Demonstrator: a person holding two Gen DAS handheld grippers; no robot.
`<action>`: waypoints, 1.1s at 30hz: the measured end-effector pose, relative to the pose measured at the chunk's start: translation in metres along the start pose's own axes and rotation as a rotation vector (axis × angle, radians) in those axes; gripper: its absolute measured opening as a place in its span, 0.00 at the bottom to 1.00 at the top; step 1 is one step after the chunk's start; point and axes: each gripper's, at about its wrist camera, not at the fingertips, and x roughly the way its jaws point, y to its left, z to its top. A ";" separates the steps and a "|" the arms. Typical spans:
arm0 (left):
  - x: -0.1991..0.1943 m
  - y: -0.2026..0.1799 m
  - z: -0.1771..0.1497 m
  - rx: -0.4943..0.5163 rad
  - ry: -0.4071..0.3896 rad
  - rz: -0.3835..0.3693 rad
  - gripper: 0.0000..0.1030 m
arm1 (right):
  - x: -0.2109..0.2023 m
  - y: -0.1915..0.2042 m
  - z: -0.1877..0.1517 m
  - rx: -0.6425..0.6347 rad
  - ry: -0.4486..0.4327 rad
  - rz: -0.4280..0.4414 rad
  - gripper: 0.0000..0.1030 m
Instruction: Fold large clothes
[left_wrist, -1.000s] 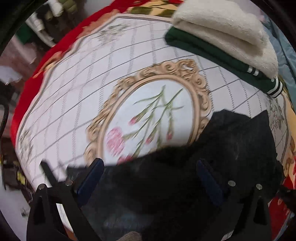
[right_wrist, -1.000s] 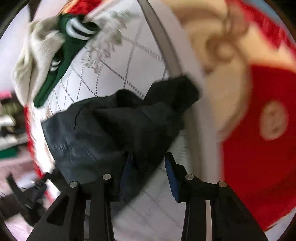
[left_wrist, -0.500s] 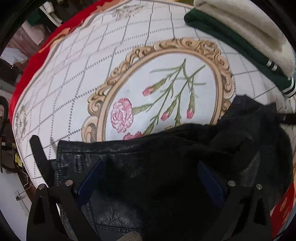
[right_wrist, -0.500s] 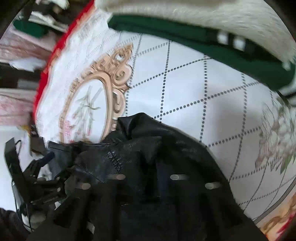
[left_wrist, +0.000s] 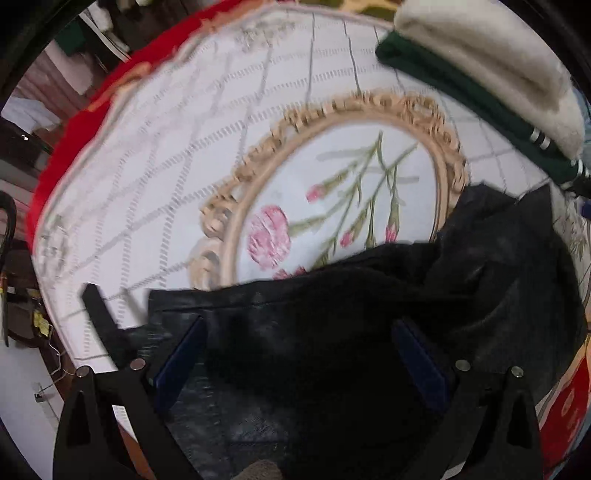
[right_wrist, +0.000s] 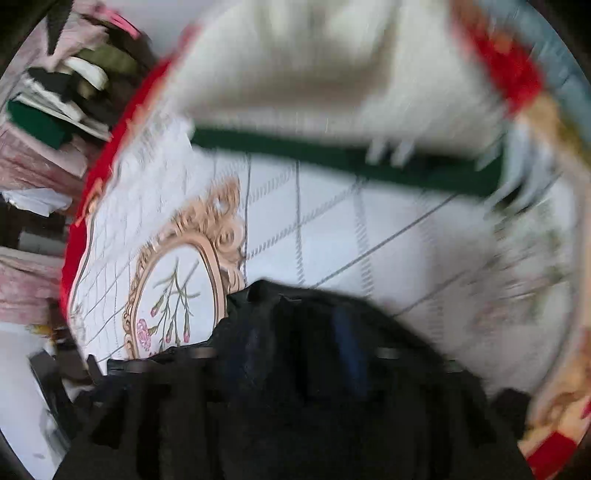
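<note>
A black leather-like garment (left_wrist: 332, 332) is lying crumpled toward five o'clock on the floral bedspread (left_wrist: 184, 166), with a finished cream and green folded stack (left_wrist: 480, 74) sitting at one o'clock. The left tongs (left_wrist: 295, 354) are hovering wide over its straight hem, gripping nothing. The right tongs (right_wrist: 299, 343) have just been opening above the bunched end; blur is hiding whether cloth sits between them. Spreading looks underway; next, each needs a corner.

The jacket (left_wrist: 369, 332) lay on the bedspread (left_wrist: 184, 166) at its near edge, partly over the flower medallion (left_wrist: 332, 206). Behind it, well apart, folded clothes (left_wrist: 480, 74) sat stacked at the far right.
</note>
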 end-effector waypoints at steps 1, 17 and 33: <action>-0.009 -0.002 0.002 -0.004 -0.019 -0.011 1.00 | -0.015 -0.004 -0.006 -0.002 -0.024 -0.038 0.64; 0.034 -0.049 0.015 0.067 0.012 -0.043 1.00 | 0.020 -0.212 -0.187 0.797 -0.093 0.455 0.65; 0.040 -0.128 0.050 0.270 -0.063 -0.135 1.00 | -0.044 -0.199 -0.202 0.850 -0.353 0.550 0.16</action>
